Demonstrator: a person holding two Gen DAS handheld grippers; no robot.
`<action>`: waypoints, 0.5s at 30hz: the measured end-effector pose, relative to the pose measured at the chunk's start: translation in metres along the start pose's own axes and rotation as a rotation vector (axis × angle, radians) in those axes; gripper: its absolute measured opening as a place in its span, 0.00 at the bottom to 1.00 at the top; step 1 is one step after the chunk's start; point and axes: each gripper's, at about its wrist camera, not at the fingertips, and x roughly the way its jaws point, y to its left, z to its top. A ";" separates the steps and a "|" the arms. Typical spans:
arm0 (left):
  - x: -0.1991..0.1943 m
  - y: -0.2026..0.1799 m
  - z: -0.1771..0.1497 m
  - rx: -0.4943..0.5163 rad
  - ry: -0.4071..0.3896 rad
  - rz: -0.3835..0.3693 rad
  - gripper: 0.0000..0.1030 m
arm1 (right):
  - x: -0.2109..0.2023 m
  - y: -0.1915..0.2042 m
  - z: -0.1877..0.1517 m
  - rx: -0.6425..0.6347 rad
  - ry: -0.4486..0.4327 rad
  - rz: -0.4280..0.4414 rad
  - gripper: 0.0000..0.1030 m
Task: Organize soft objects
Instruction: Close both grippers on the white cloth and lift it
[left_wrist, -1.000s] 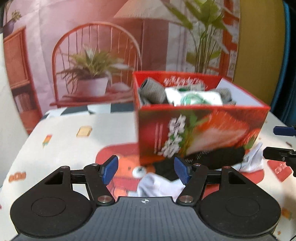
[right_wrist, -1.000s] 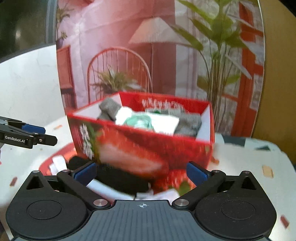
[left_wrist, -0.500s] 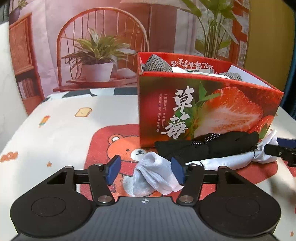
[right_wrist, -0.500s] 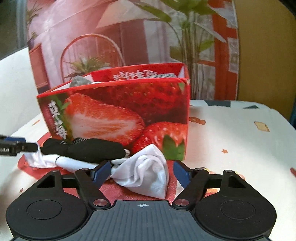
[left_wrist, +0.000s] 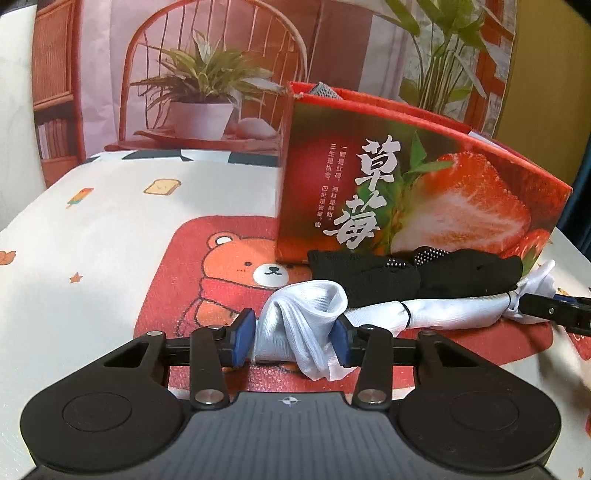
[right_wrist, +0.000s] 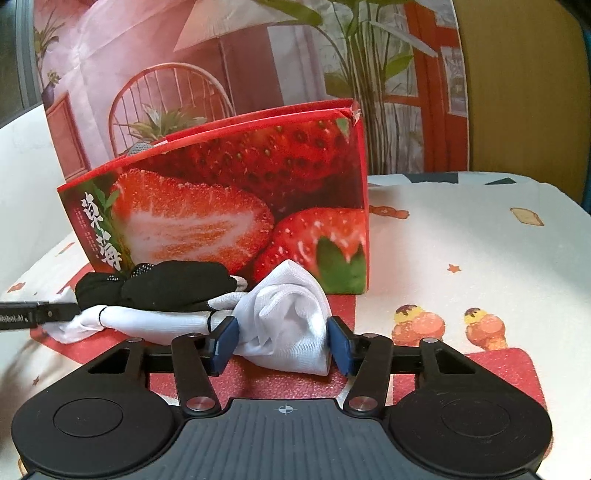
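- The white cloth (left_wrist: 436, 314) is a long twisted roll, cinched by two thin dark bands, flaring into a loose bunch at each end.
- In my left wrist view it runs from lower centre out to the right edge; in my right wrist view it runs from centre to the left edge.
- It lies on the red bear mat (left_wrist: 221, 266), just in front of the box (left_wrist: 424, 192).
- One black cloth (left_wrist: 406, 273), with a dotted patch, sits between the white roll and the box front, touching both.
- My left gripper (left_wrist: 291, 336) has one flared end between its blue pads; the jaws have just been closing, and both pads now press the fabric.
- My right gripper (right_wrist: 282, 341) has the other flared end (right_wrist: 288, 314); its jaws have also just been closing, and its pads meet the cloth on both sides.
- Each gripper's tip shows at the edge of the other's view, at the far end of the roll.
- Count: one white cloth, one black cloth, one strawberry-printed box, two grippers, two bands.
- A scrap of grey fabric (left_wrist: 325, 88) peeks over the box rim at upper centre; I cannot tell what else is inside.
- The tablecloth (right_wrist: 461, 240) carries small food prints.
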 end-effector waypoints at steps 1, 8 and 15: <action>-0.001 0.000 0.000 -0.002 0.001 -0.004 0.39 | 0.000 0.000 0.000 0.004 0.001 0.002 0.45; -0.008 -0.003 0.001 0.016 -0.002 0.007 0.21 | -0.001 -0.003 -0.001 0.017 -0.004 0.013 0.32; -0.020 -0.013 0.004 0.058 -0.013 0.014 0.13 | -0.004 -0.002 -0.001 0.012 -0.025 0.003 0.12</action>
